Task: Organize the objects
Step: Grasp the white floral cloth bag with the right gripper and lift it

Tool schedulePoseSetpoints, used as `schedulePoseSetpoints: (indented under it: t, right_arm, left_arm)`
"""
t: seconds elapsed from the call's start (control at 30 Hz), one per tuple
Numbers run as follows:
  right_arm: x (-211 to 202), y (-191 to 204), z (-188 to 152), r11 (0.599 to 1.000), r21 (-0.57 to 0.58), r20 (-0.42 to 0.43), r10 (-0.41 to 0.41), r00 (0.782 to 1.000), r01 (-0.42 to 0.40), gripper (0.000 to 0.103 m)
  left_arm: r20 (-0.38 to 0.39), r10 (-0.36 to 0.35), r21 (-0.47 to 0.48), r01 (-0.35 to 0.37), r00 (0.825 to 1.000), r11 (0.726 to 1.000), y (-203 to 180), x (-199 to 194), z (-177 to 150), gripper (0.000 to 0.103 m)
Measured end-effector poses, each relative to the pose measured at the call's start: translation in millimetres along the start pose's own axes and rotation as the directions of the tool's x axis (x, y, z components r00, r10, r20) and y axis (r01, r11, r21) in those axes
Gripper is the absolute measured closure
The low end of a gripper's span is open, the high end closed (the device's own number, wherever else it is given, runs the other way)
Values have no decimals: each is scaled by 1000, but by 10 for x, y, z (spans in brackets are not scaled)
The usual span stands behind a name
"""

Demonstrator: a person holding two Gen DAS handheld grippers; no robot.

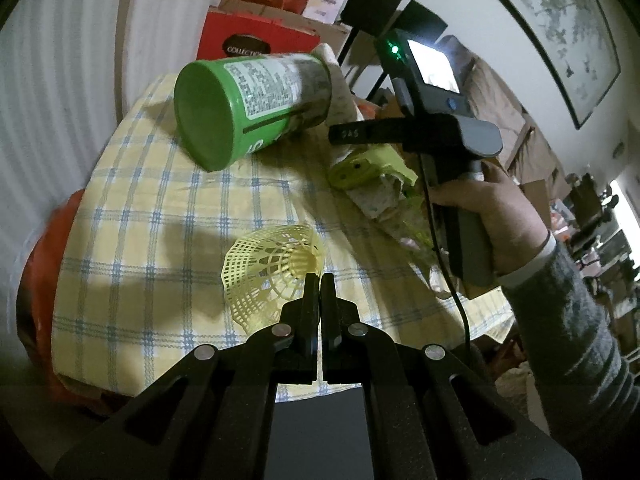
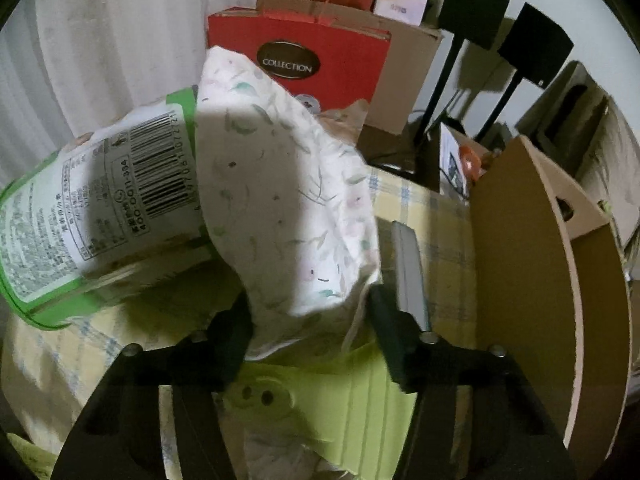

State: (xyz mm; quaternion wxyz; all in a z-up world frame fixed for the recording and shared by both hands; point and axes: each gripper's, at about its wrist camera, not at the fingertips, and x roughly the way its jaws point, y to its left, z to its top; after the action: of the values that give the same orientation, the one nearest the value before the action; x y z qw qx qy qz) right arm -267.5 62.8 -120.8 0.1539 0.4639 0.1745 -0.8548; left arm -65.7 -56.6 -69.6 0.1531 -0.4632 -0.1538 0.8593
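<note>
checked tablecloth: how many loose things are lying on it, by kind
Green cylindrical canister with printed label, lying on its side: 1
Pale yellow plastic mesh shuttlecock: 1
White floral fabric pouch with lime green plastic part: 1
Total: 3 on the yellow and blue checked tablecloth
</note>
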Motion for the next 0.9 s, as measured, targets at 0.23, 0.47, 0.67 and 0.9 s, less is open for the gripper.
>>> schedulePoseSetpoints:
  t: [0.23, 0.47, 0.67, 0.9]
  right_arm:
    - [-192, -271, -38, 988, 99, 81, 111, 991, -118, 96]
    - [-764, -543, -42, 951, 146, 239, 234, 943, -273, 96]
    - [-1387, -532, -36, 936, 129, 338, 270, 902, -329, 96]
    - [-1906, -679, -65, 870, 150, 390, 384, 837, -469, 96]
  left_arm:
    - [1, -5, 1, 5, 1000, 1000, -21, -8, -18, 102]
    - [9, -8, 11, 8, 1000, 1000, -88, -45, -3, 102]
    - [23, -11, 35, 11, 1000, 999, -204, -115, 27, 102]
    - [56, -18, 67, 14, 998, 998, -348, -277, 116, 102]
